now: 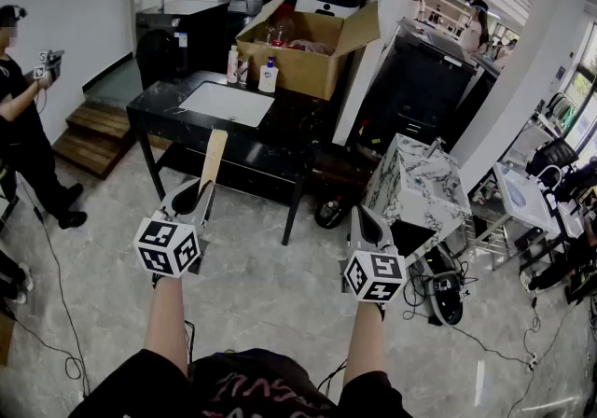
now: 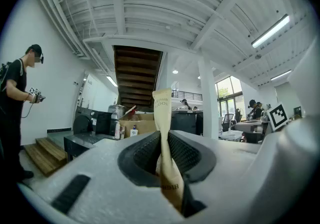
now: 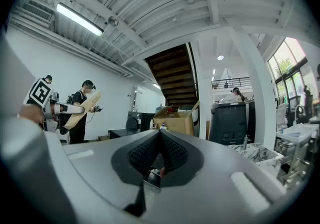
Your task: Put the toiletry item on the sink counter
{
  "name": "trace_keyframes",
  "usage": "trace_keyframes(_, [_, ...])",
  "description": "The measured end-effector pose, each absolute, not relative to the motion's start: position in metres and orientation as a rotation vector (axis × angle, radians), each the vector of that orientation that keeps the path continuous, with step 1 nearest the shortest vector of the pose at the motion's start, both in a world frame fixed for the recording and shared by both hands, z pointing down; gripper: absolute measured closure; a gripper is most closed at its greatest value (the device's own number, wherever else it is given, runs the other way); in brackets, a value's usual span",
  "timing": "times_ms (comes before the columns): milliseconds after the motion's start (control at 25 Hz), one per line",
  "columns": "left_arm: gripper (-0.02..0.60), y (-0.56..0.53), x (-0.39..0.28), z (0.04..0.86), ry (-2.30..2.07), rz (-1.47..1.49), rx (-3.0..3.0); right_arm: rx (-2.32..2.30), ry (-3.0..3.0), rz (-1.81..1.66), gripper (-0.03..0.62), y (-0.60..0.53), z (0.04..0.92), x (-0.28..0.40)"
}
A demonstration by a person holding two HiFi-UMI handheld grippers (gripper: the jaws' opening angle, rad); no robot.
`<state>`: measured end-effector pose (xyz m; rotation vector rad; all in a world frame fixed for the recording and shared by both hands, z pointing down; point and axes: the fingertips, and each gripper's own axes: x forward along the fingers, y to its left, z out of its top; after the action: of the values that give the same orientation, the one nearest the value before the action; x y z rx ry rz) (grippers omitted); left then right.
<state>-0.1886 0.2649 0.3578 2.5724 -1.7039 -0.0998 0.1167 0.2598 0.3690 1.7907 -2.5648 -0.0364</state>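
Gripping the lower part of a flat tan packet (image 2: 162,113), the toiletry item, the left gripper's (image 2: 164,135) jaws were pressed on it. Right gripper (image 3: 160,135): jaws together, nothing between. Both stood well short of the black tabletop (image 1: 168,110) with its white basin (image 1: 227,103); bottles (image 1: 268,76) and a cardboard box (image 1: 308,48) sat along its far edge. Pickup looked done; carry and set-down remained.

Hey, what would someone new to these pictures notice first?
Probably the long tan packet clamped in the left gripper and sticking out past its jaws, left of centre in the head view. Beyond it stands the black sink counter, with an open cardboard box on its far side.
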Motion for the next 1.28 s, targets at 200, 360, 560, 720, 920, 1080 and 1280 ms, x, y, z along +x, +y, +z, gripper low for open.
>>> trace_keyframes(200, [0.529,0.261,-0.189,0.355,-1.691,-0.105,2.586,1.798,-2.558,-0.042,0.594,0.259,0.367,0.114])
trace_keyframes(360, [0.529,0.259,-0.191,0.353,-1.685,-0.113,2.594,1.799,-2.556,-0.048,0.594,0.258,0.366,0.11])
trace_keyframes(560, [0.529,0.26,-0.197,0.354,-1.683,-0.116,2.59,1.801,-2.564,-0.035,0.594,0.257,0.366,0.104])
trace_keyframes(720, [0.531,0.258,-0.205,0.356,-1.67,-0.123,2.587,1.812,-2.567,-0.014,0.592,0.256,0.369,0.096])
trace_keyframes(920, [0.529,0.26,-0.215,0.358,-1.638,-0.116,2.608,1.815,-2.564,-0.018,0.592,0.261,0.369,0.078])
trace_keyframes(1080, [0.529,0.258,-0.224,0.363,-1.608,-0.108,2.621,1.832,-2.549,-0.011,0.592,0.264,0.375,0.065])
trace_keyframes(1280, [0.53,0.251,-0.232,0.371,-1.578,-0.111,2.621,1.847,-2.524,-0.003,0.592,0.263,0.381,0.059])
